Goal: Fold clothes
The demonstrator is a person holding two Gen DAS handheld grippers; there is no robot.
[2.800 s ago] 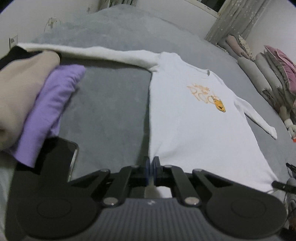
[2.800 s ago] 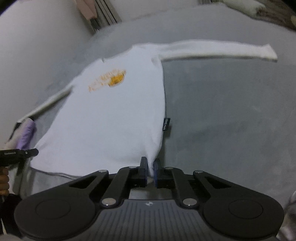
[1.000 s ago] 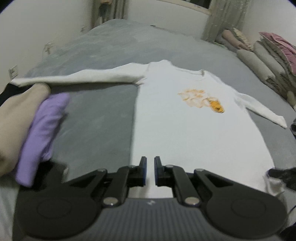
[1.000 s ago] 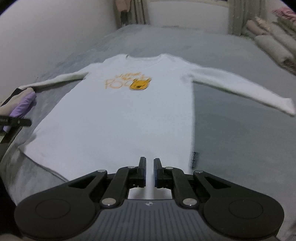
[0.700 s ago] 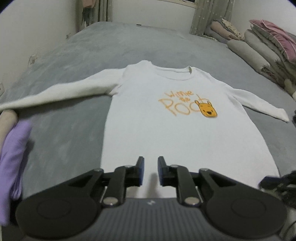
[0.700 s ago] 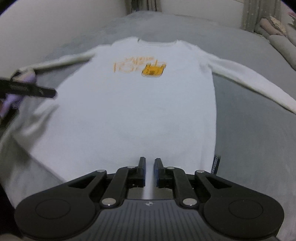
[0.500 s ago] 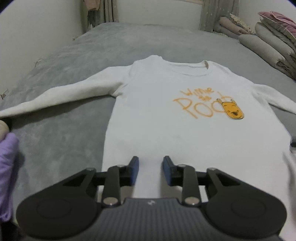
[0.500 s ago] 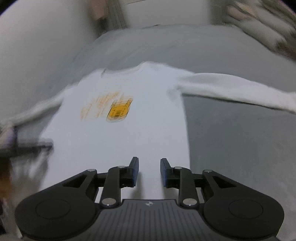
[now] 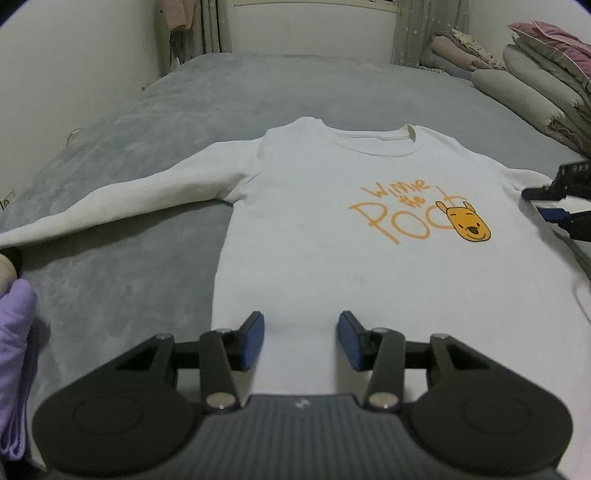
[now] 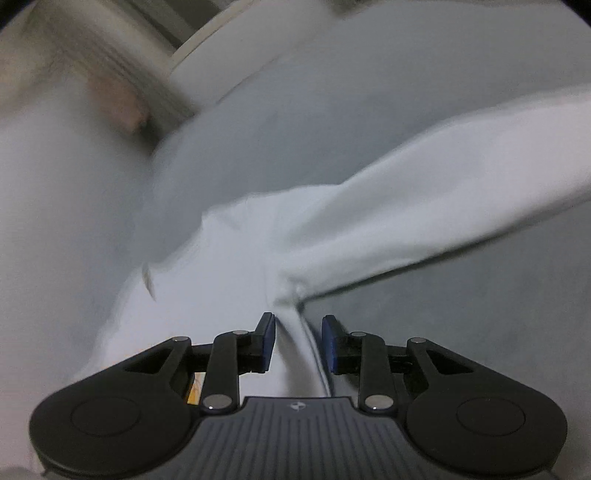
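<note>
Fold setup: left gripper [image 9: 301, 341] opening over the white shirt [image 9: 332, 258] hem, empty; right gripper [image 10: 297, 341] opening astride the armpit seam, ungripped. Next: pinch the sleeve [image 10: 424, 221].

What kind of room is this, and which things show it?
Most likely a bedroom: a white long-sleeved shirt lies flat on a wide grey bed, folded bedding is stacked alongside, and curtains hang behind.
</note>
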